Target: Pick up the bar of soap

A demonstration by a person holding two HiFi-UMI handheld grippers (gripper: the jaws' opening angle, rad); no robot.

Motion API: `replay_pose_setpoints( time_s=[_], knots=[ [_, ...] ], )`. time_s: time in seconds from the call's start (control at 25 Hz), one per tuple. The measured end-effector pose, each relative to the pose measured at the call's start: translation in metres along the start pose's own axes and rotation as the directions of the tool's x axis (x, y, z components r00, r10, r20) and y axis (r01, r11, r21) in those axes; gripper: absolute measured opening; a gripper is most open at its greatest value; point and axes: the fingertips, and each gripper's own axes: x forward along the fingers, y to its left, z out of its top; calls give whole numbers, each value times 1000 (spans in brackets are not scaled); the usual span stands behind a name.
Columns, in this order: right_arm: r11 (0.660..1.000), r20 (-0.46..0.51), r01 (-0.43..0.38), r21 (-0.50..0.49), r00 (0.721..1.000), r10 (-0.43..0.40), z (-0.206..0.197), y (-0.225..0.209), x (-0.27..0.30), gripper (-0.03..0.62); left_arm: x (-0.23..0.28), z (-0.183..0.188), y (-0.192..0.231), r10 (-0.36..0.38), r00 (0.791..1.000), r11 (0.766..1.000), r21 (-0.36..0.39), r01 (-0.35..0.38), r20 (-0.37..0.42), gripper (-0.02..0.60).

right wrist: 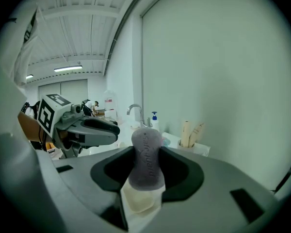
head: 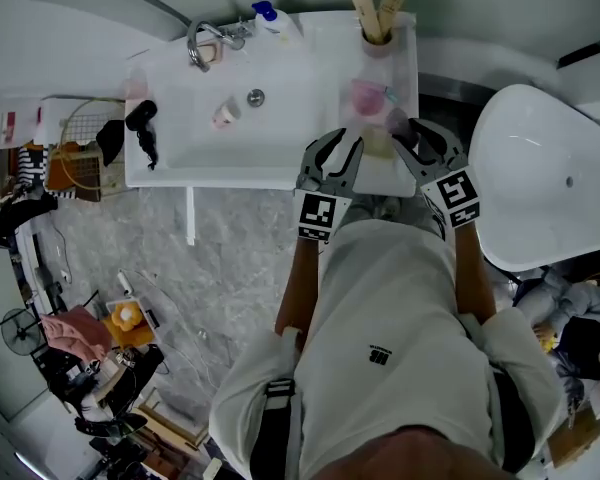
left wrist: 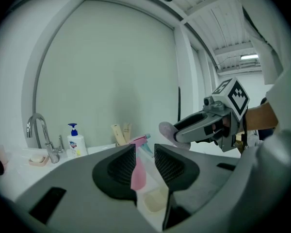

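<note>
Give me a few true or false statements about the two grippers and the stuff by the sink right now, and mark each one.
1. The right gripper is shut on the bar of soap. True.
2. The left gripper is gripping the pink spray bottle. False: its jaws stand apart with nothing held; the bottle stands beyond them on the counter.
3. A pump bottle with a blue top stands beside the faucet. True.
4. The bar of soap lies in the sink basin. False: it is held up between the right gripper's jaws, off to the side of the basin.
</note>
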Motion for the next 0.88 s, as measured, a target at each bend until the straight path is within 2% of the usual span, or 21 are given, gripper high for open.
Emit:
replay_pose_setpoints(
  time_s=[0.44, 0.6, 0.76, 0.88],
  knots=[
    [999, 106, 49, -19, 993, -47, 28, 2, -44, 187, -23, 48, -16, 17, 994, 999, 31, -20, 112, 135],
    [997, 143, 64, -31, 988, -59, 39, 3, -62, 187, -32, 56, -25, 21, 992, 999, 33, -26, 121, 135],
    [997, 186, 68, -32, 981, -61, 50, 7, -78, 187, -40, 66, -34, 27, 986, 999, 35, -33, 163, 135],
    [997, 215, 67, -31, 975, -59, 54, 8, -90, 187, -45, 68, -42, 35, 987, 999, 27, -40, 158, 135]
  ],
)
